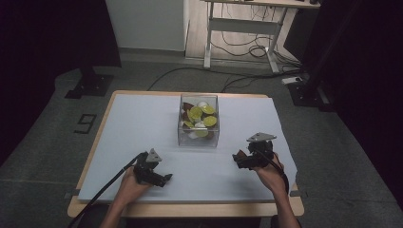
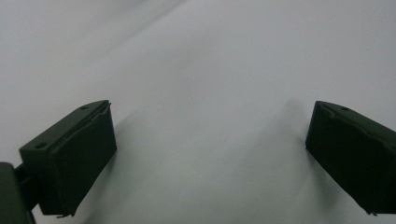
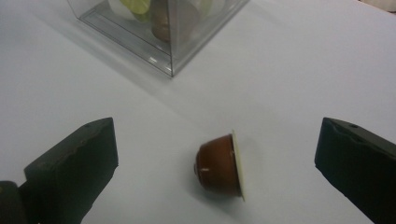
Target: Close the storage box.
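A brown coffee capsule [image 3: 219, 168] with a pale lid lies on its side on the white sheet [image 3: 289, 70], between the wide-apart jaws of my right gripper [image 3: 217, 128], which touch nothing. A little beyond it stands a clear plastic box [image 3: 173, 32] holding several capsules. In the high view this box [image 1: 198, 121] sits mid-table with green, white and brown capsules inside, and my right gripper [image 1: 239, 159] is low at its front right. My left gripper [image 1: 164, 179] rests open near the front left, with bare sheet between its jaws [image 2: 210, 154].
The white sheet [image 1: 138, 123] covers a wooden table [image 1: 190, 210] whose edge shows at the front. Beyond the table are a grey floor with cables [image 1: 237, 47] and the legs of a desk [image 1: 207, 42]. Dark curtains stand at both sides.
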Demonstrator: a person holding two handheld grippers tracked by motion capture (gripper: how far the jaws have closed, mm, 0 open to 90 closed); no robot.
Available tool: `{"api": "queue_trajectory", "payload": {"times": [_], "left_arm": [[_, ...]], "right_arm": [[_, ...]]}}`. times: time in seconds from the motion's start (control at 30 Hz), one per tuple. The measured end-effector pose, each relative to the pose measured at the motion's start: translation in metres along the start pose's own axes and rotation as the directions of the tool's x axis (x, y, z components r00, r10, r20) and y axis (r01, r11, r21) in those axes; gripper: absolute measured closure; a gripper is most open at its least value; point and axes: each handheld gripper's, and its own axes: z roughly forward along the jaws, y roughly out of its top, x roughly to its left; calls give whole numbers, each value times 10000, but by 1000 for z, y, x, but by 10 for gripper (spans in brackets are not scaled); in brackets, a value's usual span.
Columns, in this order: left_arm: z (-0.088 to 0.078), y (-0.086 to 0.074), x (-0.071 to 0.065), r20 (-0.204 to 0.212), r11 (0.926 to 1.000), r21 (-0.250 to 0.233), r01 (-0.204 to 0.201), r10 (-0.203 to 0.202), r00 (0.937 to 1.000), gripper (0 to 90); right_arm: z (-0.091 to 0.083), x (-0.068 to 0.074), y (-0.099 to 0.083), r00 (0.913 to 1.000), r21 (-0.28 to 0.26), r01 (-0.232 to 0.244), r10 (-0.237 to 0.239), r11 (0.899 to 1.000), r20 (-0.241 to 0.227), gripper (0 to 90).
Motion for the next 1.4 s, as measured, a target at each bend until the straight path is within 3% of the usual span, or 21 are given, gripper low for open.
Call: {"api": "queue_trajectory", "payload": {"times": [0.63,1.4], "left_arm": [[0,0,0,-7,10000,-15,12,-12,10000,14],[0,0,0,-25,10000,-15,11,-11,10000,14]], "right_arm": [[-9,-15,-30,9984,-91,-382,386,9992,420,5],[15,-15,-63,9990,696,-416,406,9967,160,11]]}}
